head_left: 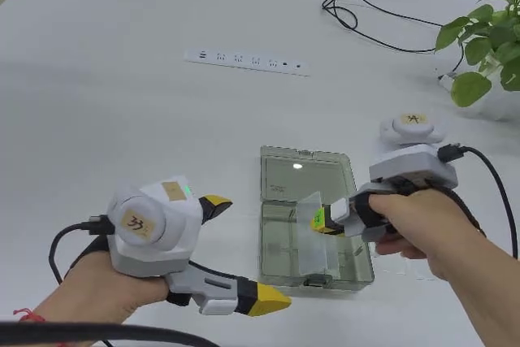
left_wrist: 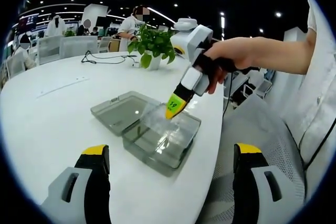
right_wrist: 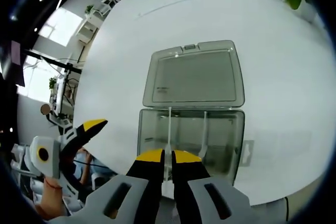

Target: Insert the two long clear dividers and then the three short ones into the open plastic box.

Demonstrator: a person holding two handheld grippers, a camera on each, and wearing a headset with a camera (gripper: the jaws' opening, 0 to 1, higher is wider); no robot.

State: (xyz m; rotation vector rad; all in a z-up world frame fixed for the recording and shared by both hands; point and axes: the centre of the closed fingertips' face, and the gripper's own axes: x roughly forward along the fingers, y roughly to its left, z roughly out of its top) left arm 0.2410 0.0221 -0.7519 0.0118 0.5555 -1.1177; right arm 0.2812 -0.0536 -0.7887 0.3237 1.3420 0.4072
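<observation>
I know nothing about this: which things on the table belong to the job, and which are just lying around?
For the job: open plastic box; clear divider pinched in the right gripper; left gripper, open and holding nothing.

Just lying about: power strip; black cable; potted plant; round white device.

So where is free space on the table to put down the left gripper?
The widest bare patch of table lies left of the box, between the power strip and the left gripper. Right of the box it is crowded: the right gripper holding a divider, a white round device, the plant.
</observation>
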